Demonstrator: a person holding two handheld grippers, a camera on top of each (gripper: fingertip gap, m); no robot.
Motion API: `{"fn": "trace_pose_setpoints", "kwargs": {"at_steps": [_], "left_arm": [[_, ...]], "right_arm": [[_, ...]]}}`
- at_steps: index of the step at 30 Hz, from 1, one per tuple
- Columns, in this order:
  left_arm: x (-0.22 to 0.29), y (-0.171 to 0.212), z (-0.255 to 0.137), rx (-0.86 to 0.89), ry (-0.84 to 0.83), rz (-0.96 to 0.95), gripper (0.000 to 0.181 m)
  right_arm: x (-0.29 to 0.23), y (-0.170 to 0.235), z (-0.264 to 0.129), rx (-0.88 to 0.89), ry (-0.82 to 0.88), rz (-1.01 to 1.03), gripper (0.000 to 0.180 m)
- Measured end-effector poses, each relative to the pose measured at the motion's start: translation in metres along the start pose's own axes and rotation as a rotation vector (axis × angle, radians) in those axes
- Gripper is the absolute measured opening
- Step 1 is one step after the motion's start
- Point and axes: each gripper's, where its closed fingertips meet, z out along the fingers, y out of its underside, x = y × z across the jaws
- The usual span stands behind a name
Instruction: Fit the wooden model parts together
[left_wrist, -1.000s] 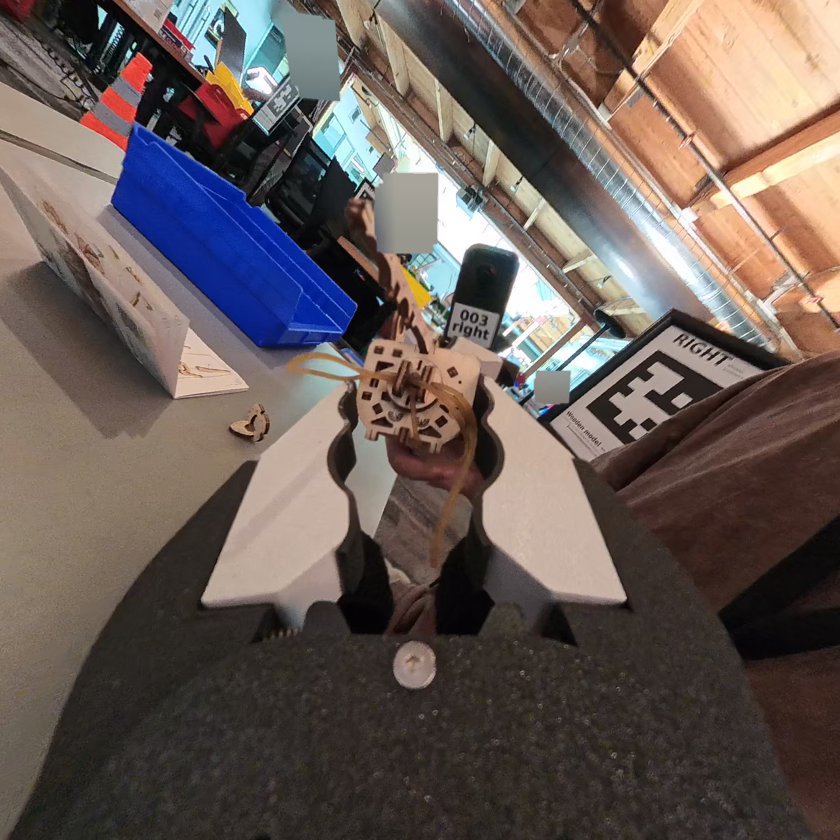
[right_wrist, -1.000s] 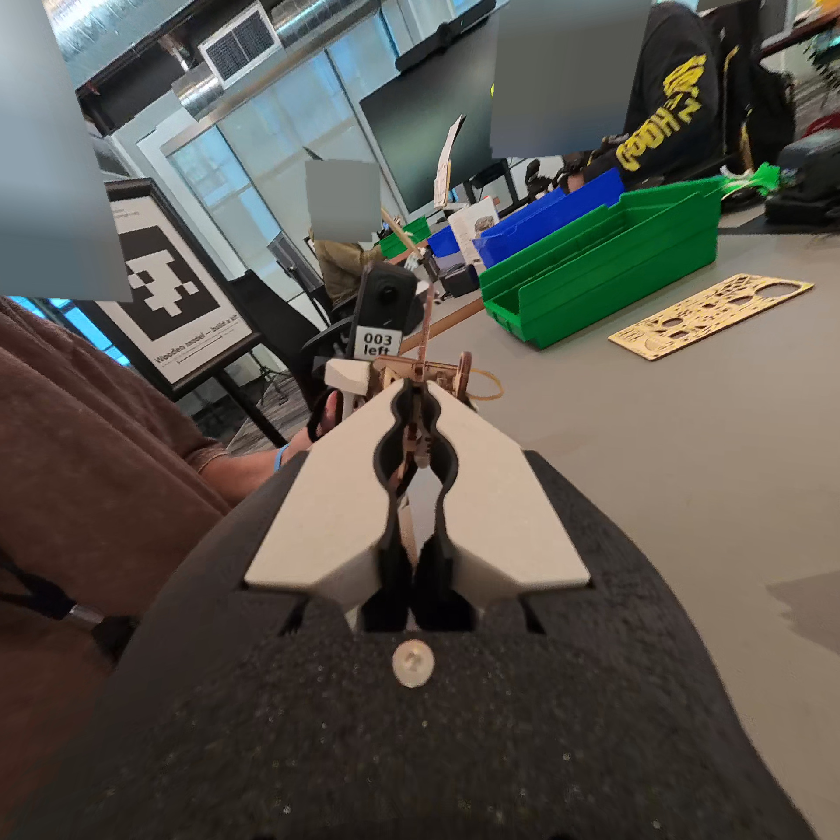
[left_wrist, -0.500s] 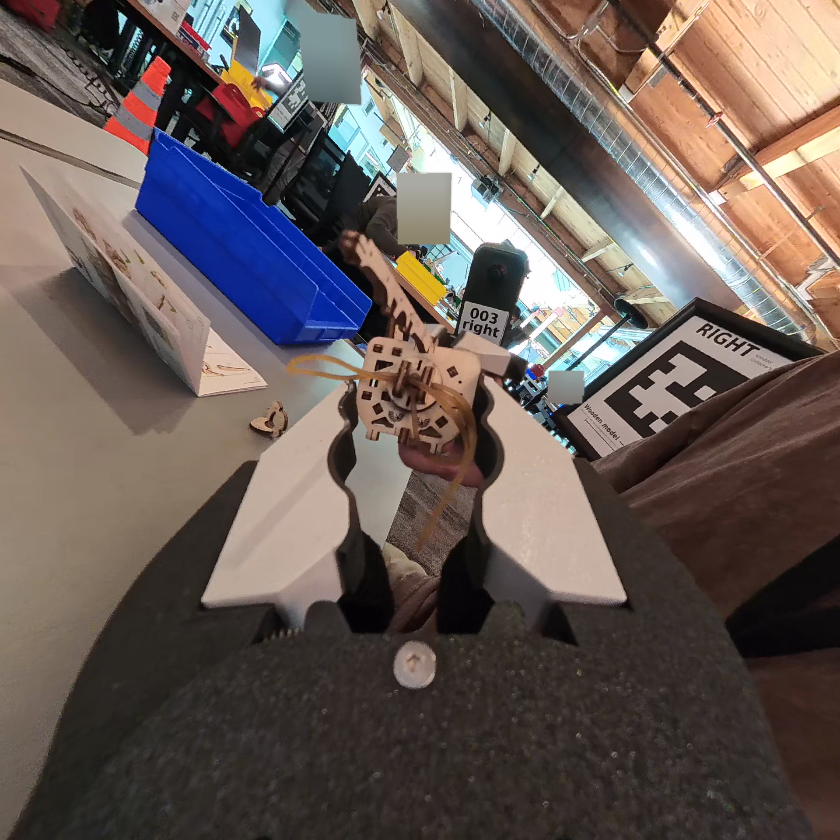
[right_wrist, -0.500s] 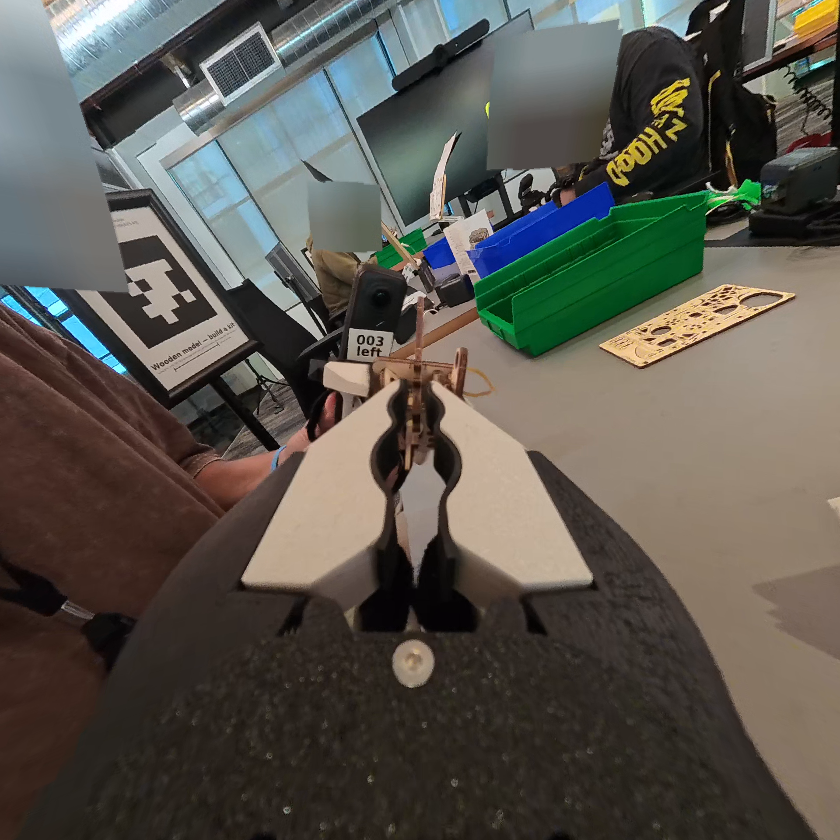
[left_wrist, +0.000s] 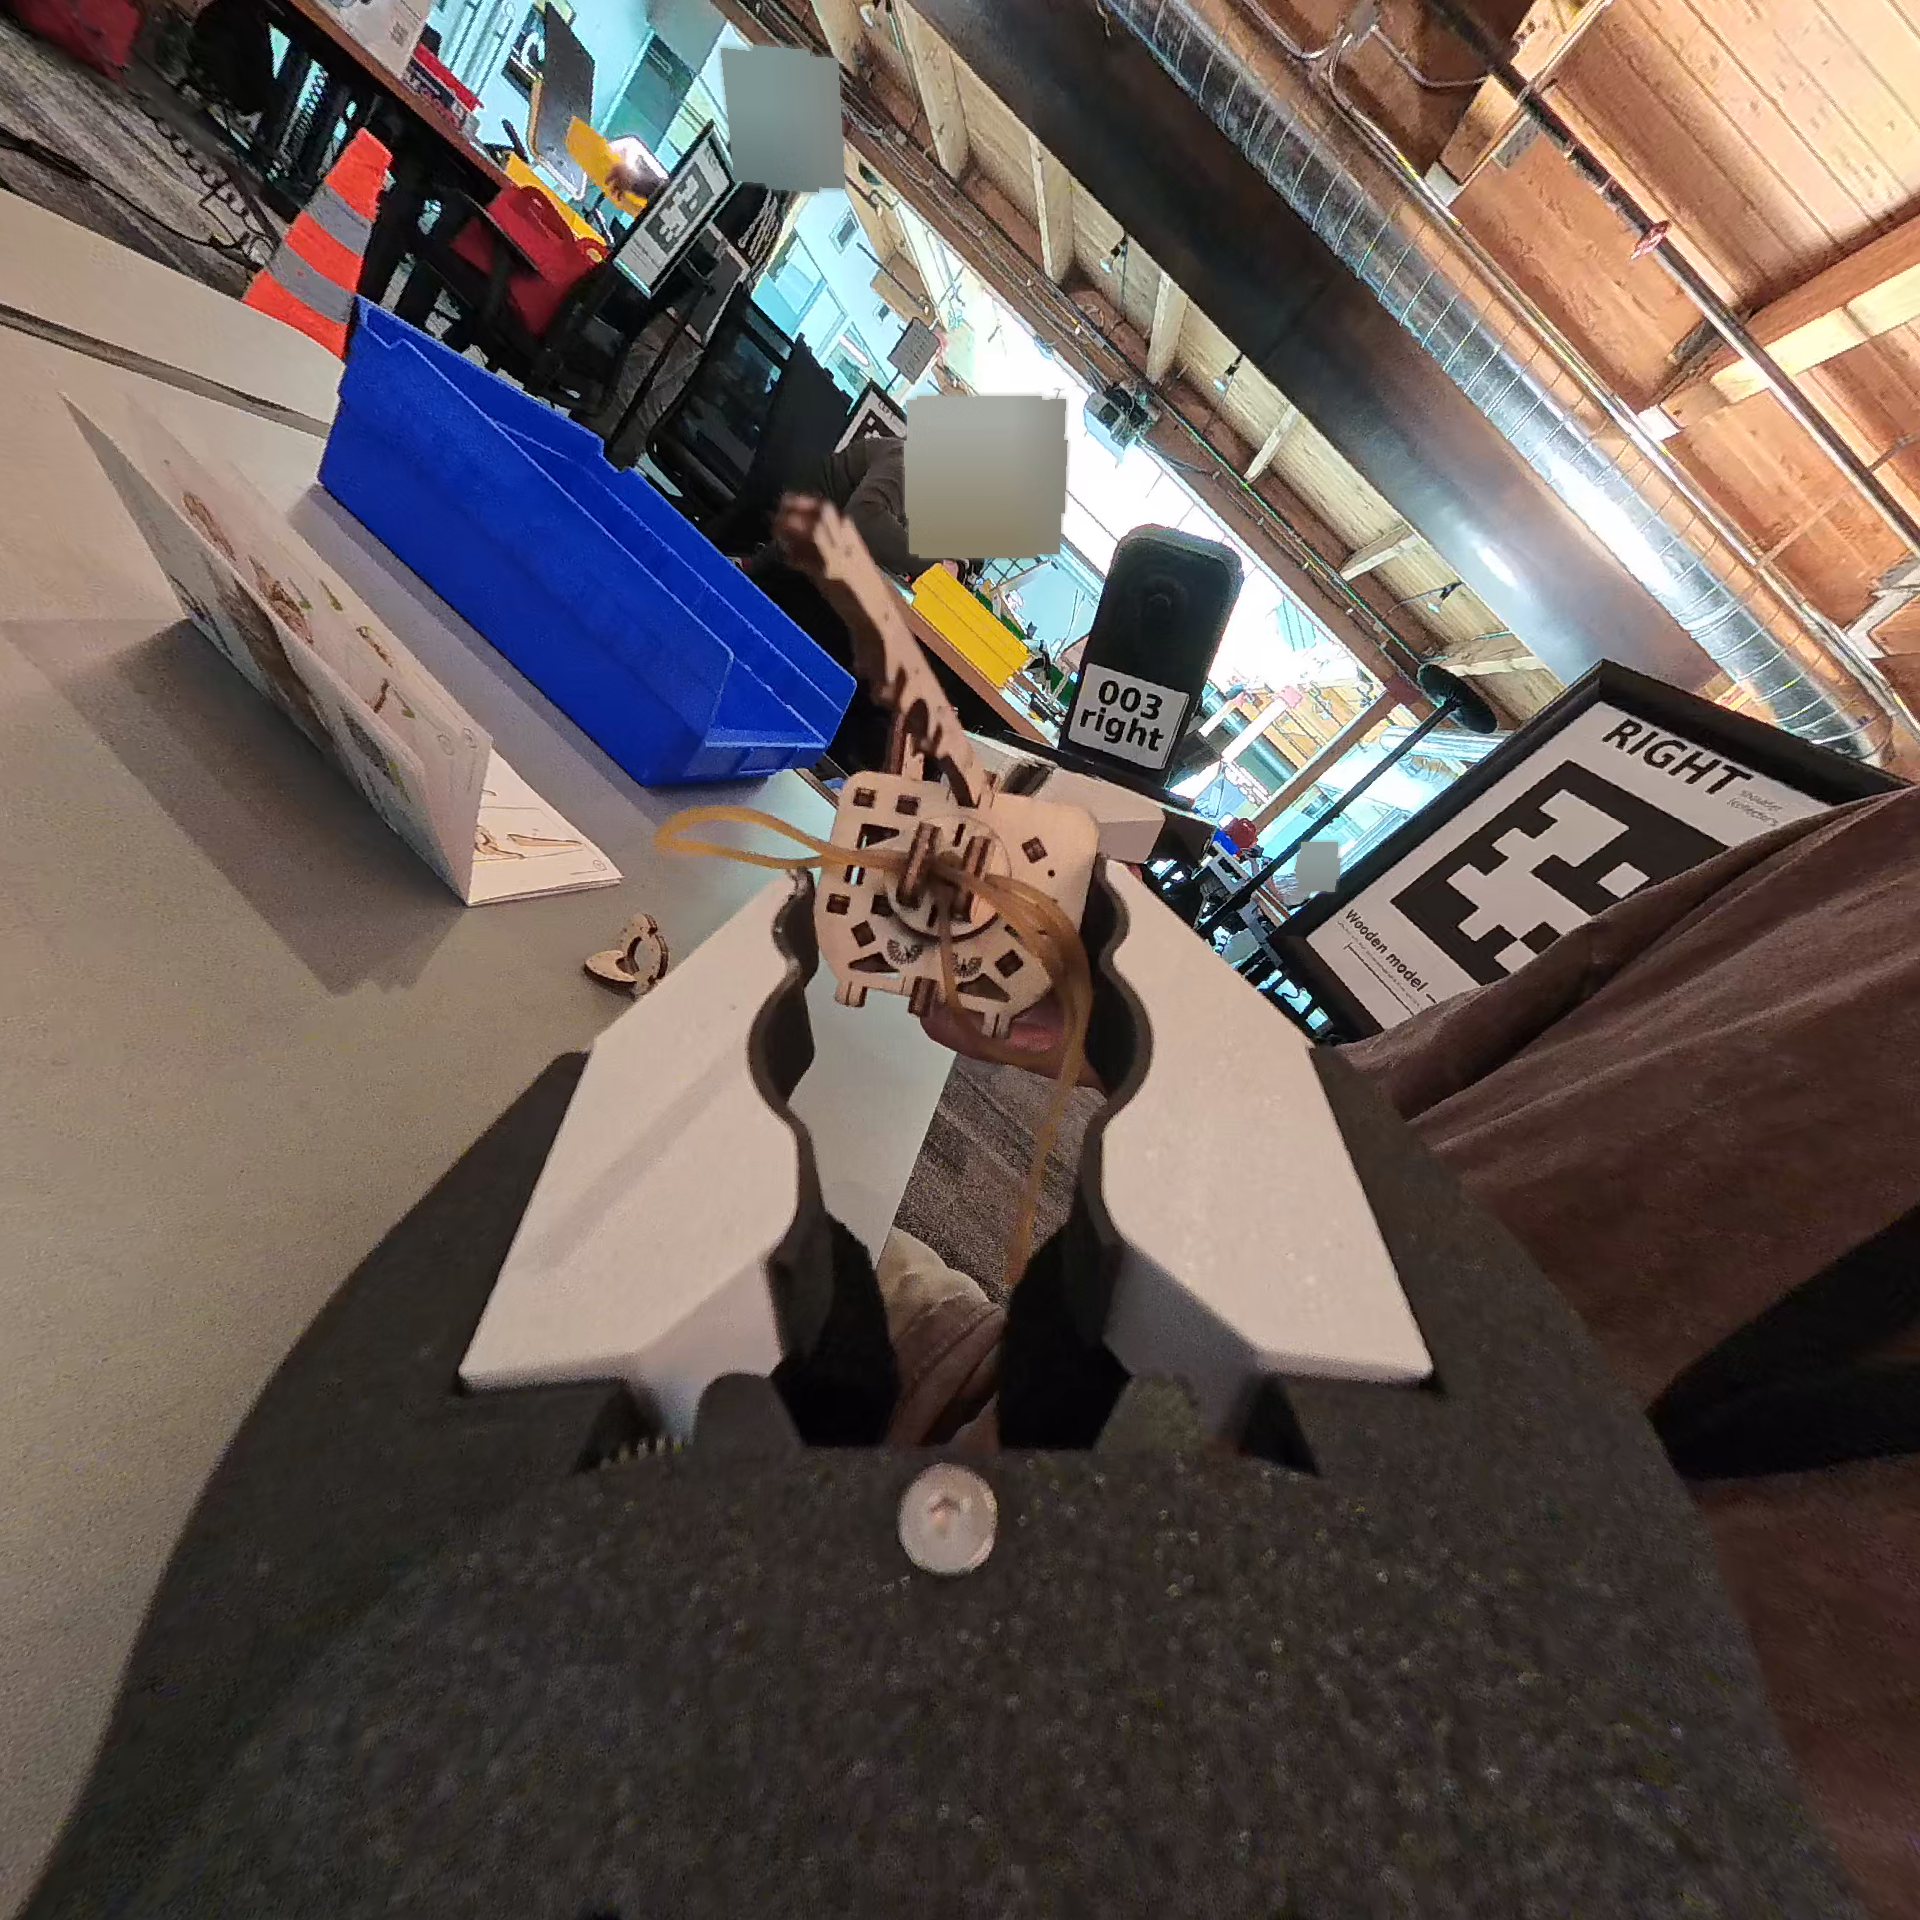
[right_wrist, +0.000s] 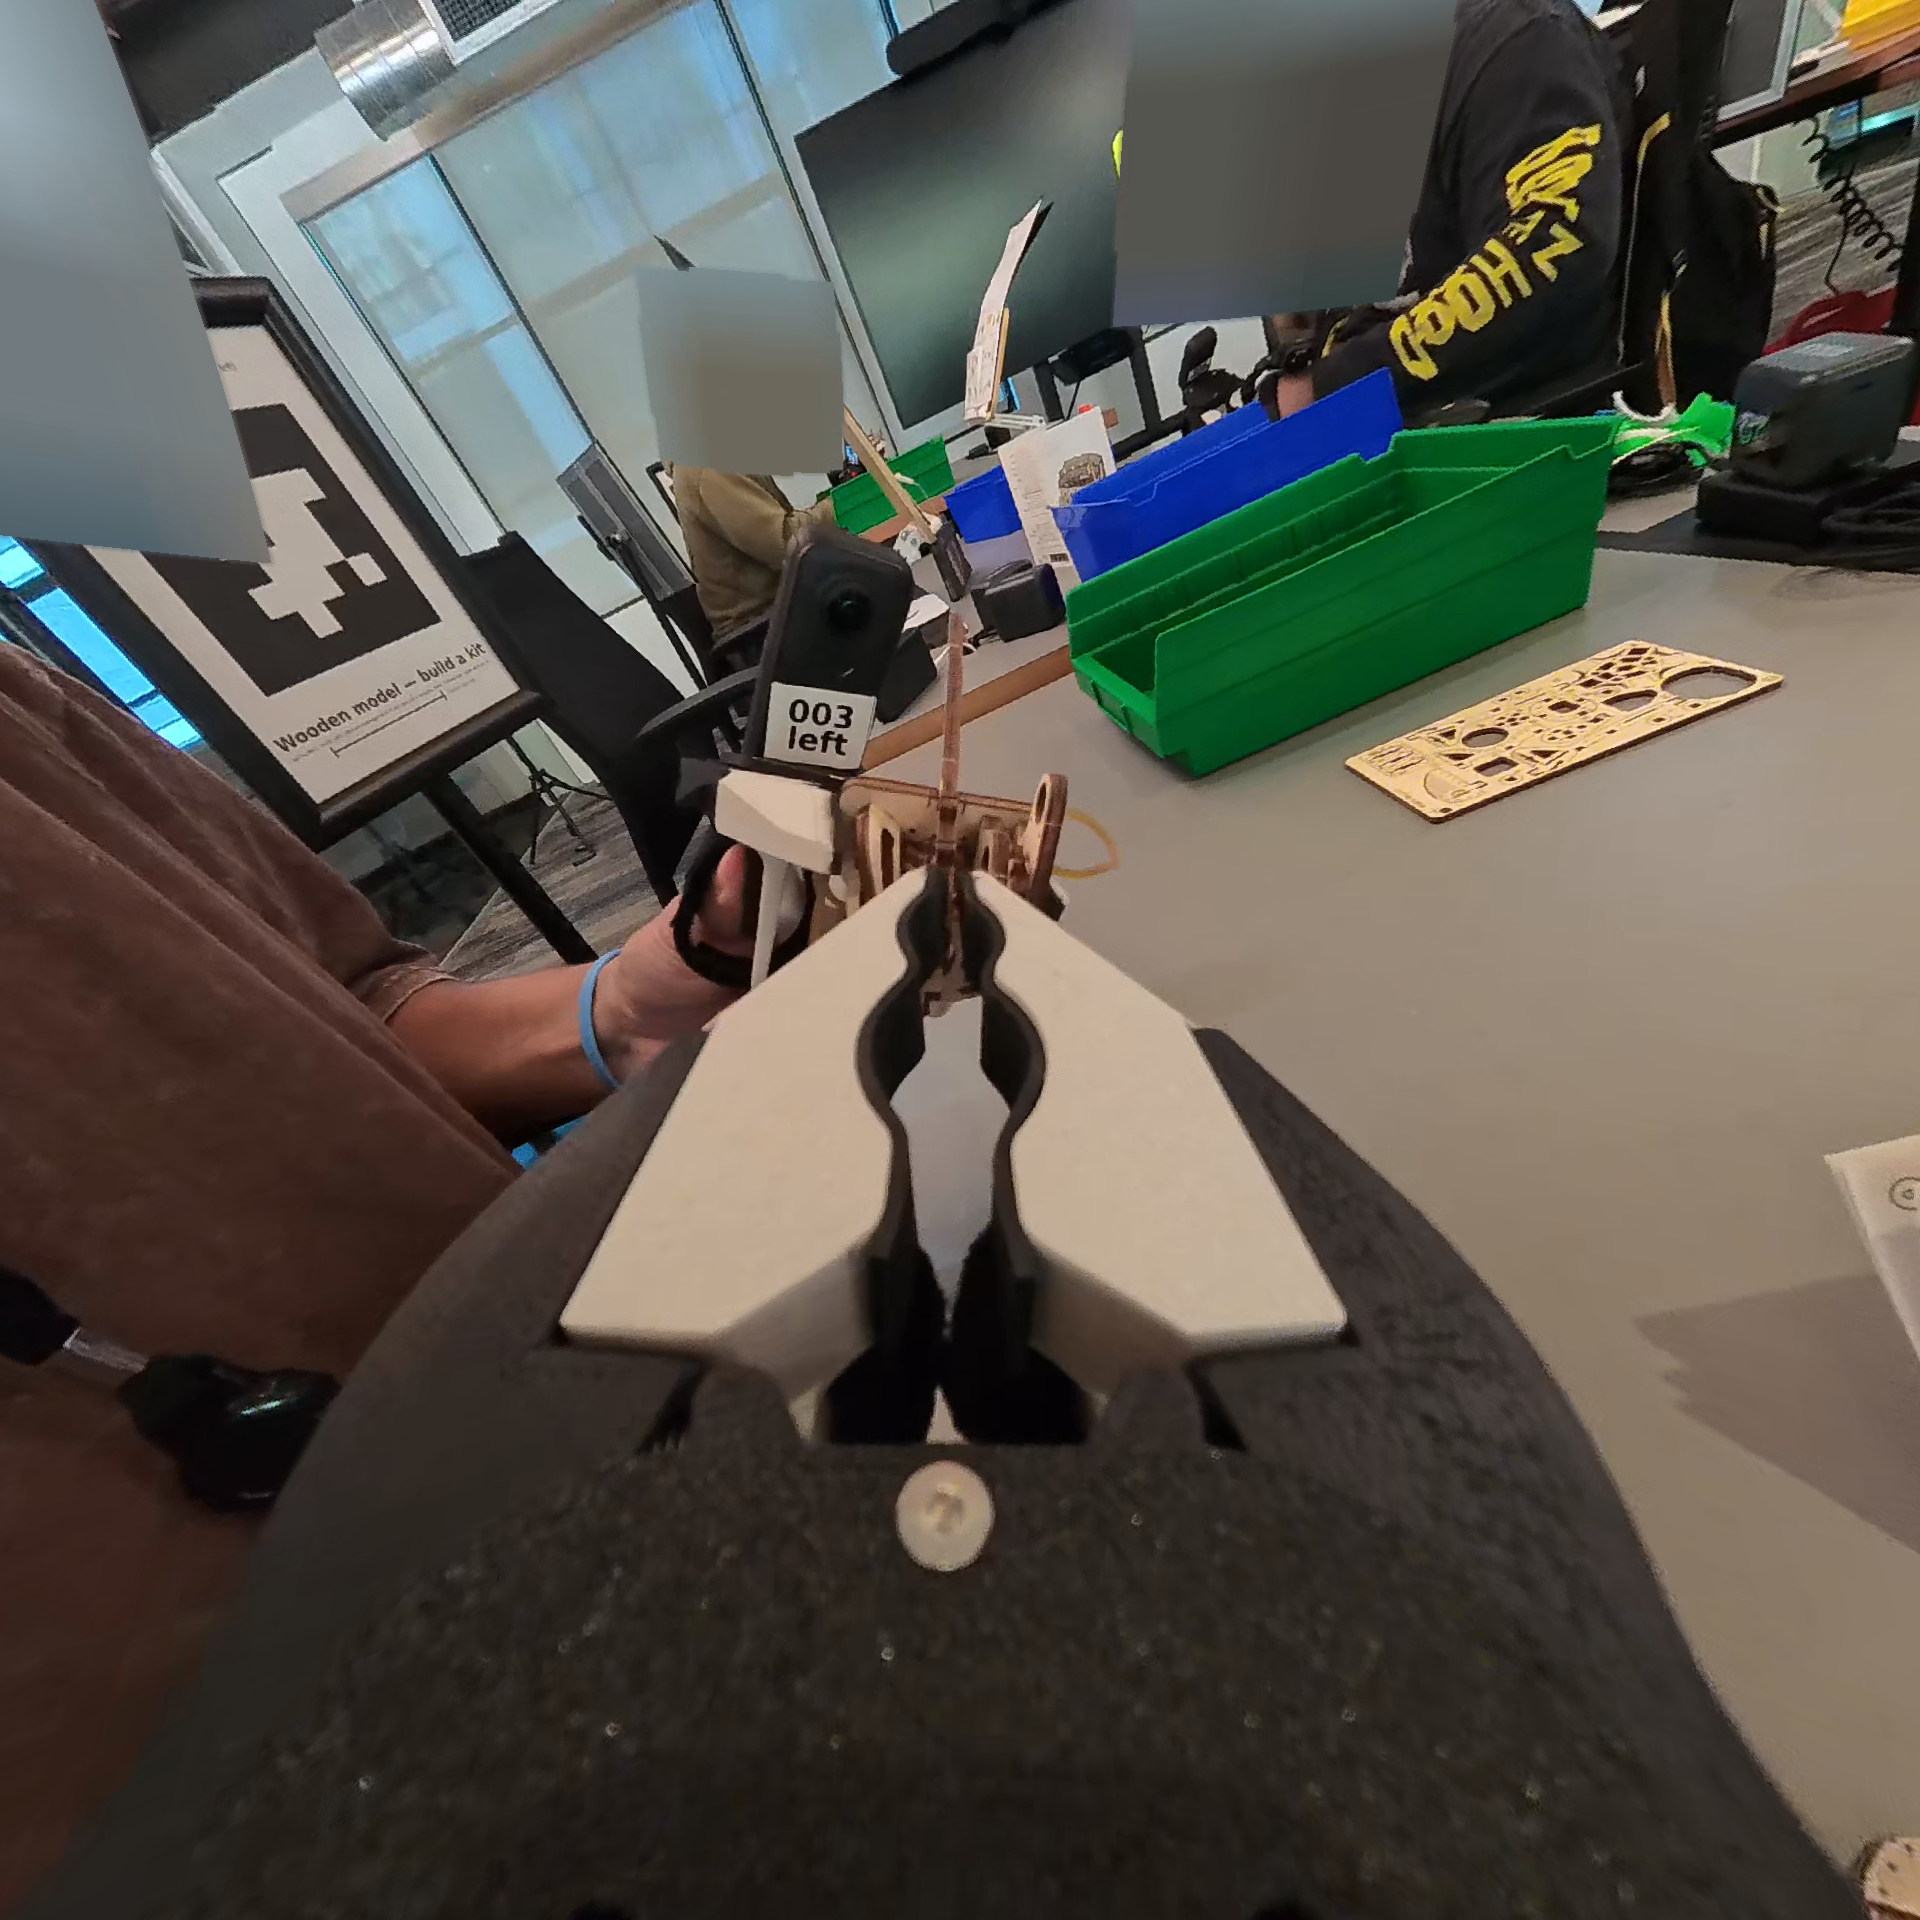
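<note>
Since a second ago both grippers have lifted a little above the grey table (left_wrist: 208, 1091), the left gripper (left_wrist: 948, 935) clenched on the square wooden model (left_wrist: 940, 904) to steady it while the right gripper (right_wrist: 951, 914) pinches the thin wooden strip (right_wrist: 950, 727) standing upright in it.

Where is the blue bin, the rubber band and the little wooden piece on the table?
blue bin (left_wrist: 582, 582): left wrist view, side wall.
rubber band (left_wrist: 727, 831): left wrist view, left loop.
little wooden piece (left_wrist: 627, 951): left wrist view, middle.

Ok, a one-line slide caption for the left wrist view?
Left tool grips a perforated wooden model assembly draped with a rubber band, above a grey table holding a blue bin.
</note>
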Motion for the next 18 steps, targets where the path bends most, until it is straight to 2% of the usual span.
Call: {"fn": "trace_pose_setpoints", "kwargs": {"at_steps": [11,18], "left_arm": [[-0.001,0.003,0.000,-0.033,-0.022,0.043,0.049],[-0.010,0.009,-0.002,-0.097,-0.062,0.087,0.049]], "right_arm": [[0.003,-0.012,-0.007,0.028,0.013,-0.031,0.004],[0.013,0.004,-0.011,-0.031,0.050,-0.050,0.006]]}}
